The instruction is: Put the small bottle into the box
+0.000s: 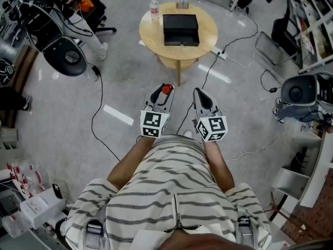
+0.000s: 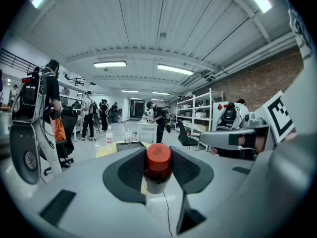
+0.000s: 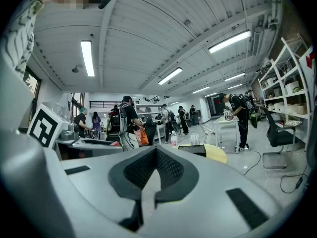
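The left gripper's (image 2: 158, 156) fingers hold the small clear red-capped bottle (image 2: 158, 168) under its stiff cap; it looks light, smooth, probably slippery. The right gripper's (image 3: 155, 157) fingers are closed, empty. The black open box (image 1: 180, 29) waits at twelve o'clock.

Two grippers are out in front, the left gripper (image 1: 161, 92) and the right gripper (image 1: 201, 94), and each carries one marker cube (image 1: 154, 124), two in all. There is one small bottle (image 1: 166, 89) with one red cap (image 2: 158, 156). One round wooden surface (image 1: 153, 35) stands ahead, and on it I count one black box (image 1: 180, 29), one water bottle (image 1: 154, 8) and a cluster of clear glasses (image 1: 182, 2) too small to count. On the floor (image 1: 130, 87) lie one white power strip (image 1: 220, 53) and two white tape strips (image 1: 118, 115). One person in a striped shirt (image 1: 171, 191) holds both grippers. Other people (image 2: 104, 115) stand further off, overlapping too much to count.
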`<state>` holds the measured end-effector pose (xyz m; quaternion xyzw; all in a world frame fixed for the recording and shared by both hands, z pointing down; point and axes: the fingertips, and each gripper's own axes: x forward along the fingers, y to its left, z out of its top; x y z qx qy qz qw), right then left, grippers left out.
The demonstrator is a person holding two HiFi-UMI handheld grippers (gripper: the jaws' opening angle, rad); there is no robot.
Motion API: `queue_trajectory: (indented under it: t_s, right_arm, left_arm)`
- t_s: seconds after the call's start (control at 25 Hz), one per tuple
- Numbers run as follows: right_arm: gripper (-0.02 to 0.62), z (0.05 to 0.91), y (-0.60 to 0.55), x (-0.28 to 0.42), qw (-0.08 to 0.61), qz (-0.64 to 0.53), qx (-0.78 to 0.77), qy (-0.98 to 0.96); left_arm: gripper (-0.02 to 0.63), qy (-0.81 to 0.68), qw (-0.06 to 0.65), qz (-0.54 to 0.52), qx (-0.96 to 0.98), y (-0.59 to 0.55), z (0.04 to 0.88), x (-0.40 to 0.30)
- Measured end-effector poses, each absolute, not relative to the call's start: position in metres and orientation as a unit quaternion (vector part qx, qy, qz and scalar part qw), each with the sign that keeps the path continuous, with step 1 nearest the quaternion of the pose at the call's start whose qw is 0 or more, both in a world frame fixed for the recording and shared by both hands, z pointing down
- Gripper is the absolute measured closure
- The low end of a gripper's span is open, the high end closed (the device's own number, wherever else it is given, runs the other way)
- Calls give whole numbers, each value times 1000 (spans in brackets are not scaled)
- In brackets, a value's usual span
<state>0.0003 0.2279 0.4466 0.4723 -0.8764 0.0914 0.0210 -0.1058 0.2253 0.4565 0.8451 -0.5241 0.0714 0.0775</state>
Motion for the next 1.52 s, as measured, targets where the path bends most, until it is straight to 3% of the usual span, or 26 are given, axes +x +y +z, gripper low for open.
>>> queue_trajectory:
  t_s: [0.8,1.52]
  right_arm:
    - [577,448,238,21,-2,106,449,-887]
    - [578,451,227,105,-8,95,413,-906]
  left_arm:
    - [448,-525,70,85,844,239,459,-74]
    - [448,-557,69,83,824,240,459,14]
